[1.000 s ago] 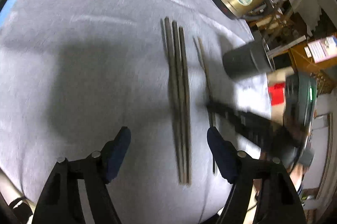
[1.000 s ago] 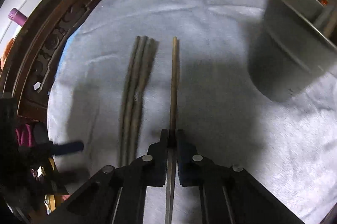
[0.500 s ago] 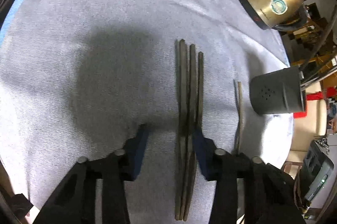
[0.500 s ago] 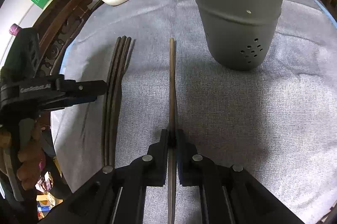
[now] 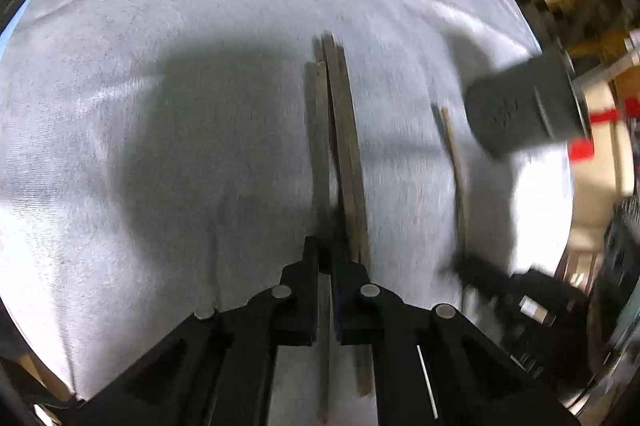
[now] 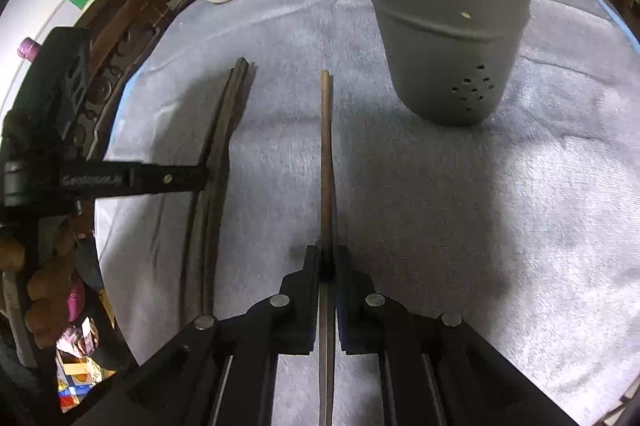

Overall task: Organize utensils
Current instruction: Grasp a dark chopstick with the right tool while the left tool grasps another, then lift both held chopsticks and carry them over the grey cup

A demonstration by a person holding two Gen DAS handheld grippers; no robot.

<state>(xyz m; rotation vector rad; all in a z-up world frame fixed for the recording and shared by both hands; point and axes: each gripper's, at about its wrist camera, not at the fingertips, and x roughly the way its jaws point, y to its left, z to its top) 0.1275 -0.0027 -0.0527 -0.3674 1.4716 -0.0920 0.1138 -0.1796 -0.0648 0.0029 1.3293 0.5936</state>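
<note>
Lifting cleanly is the concern now, since both tools have a stick in hand and the grey perforated utensil holder [image 6: 448, 26] stands upright on the grey cloth [image 6: 440, 226], ahead and to the right of the right gripper [image 6: 327, 266]. That gripper is pinched on a single brown chopstick [image 6: 326, 146], which runs straight forward between its pads with its far tip lying on the cloth short of the holder. The left gripper [image 5: 325, 258] has just been closing, and its jaws are now pressed together on one dark chopstick [image 5: 318, 146] from the bundle of three; the other two chopsticks [image 5: 350, 154] lie touching it, just to the right of the pads. A good lift, I judge, raises the left stick straight up so it peels away from its neighbours without dragging them, then tips it steeper before carrying it across. The right stick should go tip-down over the holder's rim, clear of the handles already leaning inside. Both grips sit toward the near end of the sticks, so the long free ends may swing; slow turns would keep them from knocking the light holder over.
</note>
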